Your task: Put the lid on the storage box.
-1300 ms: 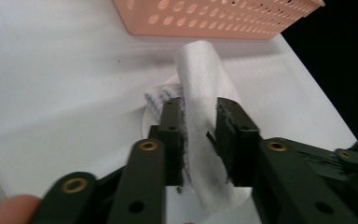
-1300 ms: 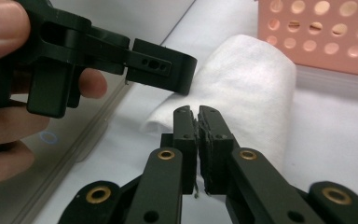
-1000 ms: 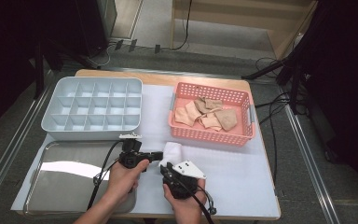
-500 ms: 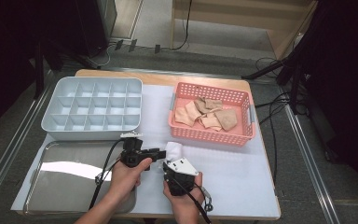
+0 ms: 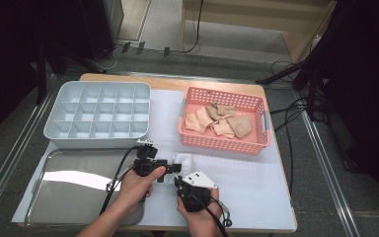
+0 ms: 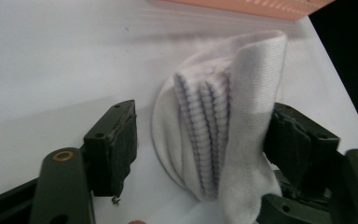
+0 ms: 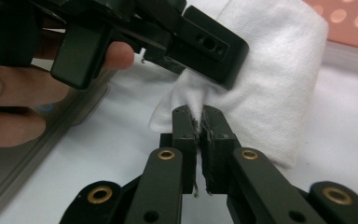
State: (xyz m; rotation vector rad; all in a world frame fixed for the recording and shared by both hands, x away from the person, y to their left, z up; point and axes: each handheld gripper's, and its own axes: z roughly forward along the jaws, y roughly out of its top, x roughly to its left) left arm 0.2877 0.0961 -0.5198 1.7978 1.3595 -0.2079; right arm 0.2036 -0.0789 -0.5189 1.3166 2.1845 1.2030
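White-covered tabletop (image 5: 256,197) in a dim room: a white sock (image 5: 183,160) mid-fold, not yet put away.

The sock lay on the tabletop just in front of the pink basket (image 5: 227,143) of beige socks (image 5: 217,121), between the two tools and beside the metal tray (image 5: 44,207). The right tool (image 7: 200,122) was clenched on a pinch of the sock's (image 7: 270,79) near edge. The left tool (image 6: 200,140) had just been opening, its jaws standing apart with the folded sock (image 6: 219,135) between them (one jaw clear of the cloth, the other hidden behind it), so it looked released. I judged the folding nearly done: layered ribbed edges showed in the left gripper view. Left to do, probably: carrying it to the grey divided box (image 5: 98,113), whose cells stood empty. The bundle's long axis ran roughly from the person toward the basket, the folded end farthest away.
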